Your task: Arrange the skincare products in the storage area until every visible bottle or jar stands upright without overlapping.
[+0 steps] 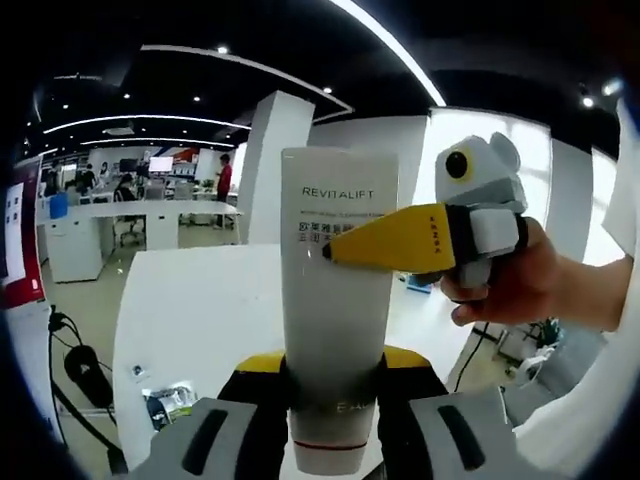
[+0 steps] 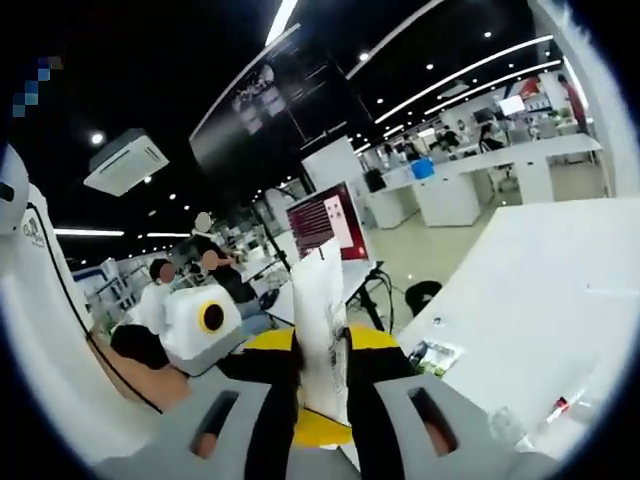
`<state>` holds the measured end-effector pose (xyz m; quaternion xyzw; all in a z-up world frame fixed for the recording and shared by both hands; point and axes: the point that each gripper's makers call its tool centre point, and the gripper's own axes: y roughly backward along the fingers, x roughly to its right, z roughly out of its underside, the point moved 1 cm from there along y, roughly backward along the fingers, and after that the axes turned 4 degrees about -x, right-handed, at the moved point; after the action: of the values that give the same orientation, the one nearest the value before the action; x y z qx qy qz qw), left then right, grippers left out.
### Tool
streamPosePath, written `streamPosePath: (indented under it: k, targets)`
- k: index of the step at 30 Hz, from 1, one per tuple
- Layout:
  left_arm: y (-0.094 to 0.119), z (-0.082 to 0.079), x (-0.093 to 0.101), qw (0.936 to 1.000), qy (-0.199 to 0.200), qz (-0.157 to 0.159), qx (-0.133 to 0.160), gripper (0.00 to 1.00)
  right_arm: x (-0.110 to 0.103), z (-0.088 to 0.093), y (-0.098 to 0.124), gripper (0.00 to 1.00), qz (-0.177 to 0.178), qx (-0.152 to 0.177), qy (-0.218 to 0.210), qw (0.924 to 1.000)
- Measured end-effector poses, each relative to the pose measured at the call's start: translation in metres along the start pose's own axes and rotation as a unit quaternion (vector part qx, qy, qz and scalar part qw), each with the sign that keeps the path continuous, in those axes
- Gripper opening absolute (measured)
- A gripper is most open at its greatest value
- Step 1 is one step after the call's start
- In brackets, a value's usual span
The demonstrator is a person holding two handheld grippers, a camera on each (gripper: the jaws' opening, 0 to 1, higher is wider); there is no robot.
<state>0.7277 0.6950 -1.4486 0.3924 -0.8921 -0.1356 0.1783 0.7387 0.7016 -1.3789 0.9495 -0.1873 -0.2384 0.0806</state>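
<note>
White REVITALIFT tube (image 1: 335,300) held aloft over the tabletop (image 1: 200,310) — left claw (image 1: 335,415) clamped near its cap, right claw (image 2: 322,385) pinching its crimped end — likely light, squashy, slick.

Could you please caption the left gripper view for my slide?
Left tool grips a white Revitalift tube while the right tool pinches it.

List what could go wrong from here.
1. Both claws grip the one tube: the left claw at its capped end, the right claw near its flat end. Pulling apart could crush it or make it slip.
2. It is held above the white table; a drop might send it out of the workspace.
</note>
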Motion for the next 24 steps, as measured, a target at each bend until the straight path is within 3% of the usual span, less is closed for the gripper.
streamPosePath:
  k: [8, 24]
  targets:
    - [0.004, -0.001, -0.004, 0.9999, 0.008, -0.003, 0.006, 0.34, 0.001, -0.003, -0.004, 0.10, -0.002, -0.010, 0.001, 0.9999]
    - [0.017, 0.001, 0.001, 0.9993, 0.006, 0.029, 0.022, 0.33, -0.009, -0.001, -0.003, 0.09, -0.025, -0.014, 0.004, 0.9996]
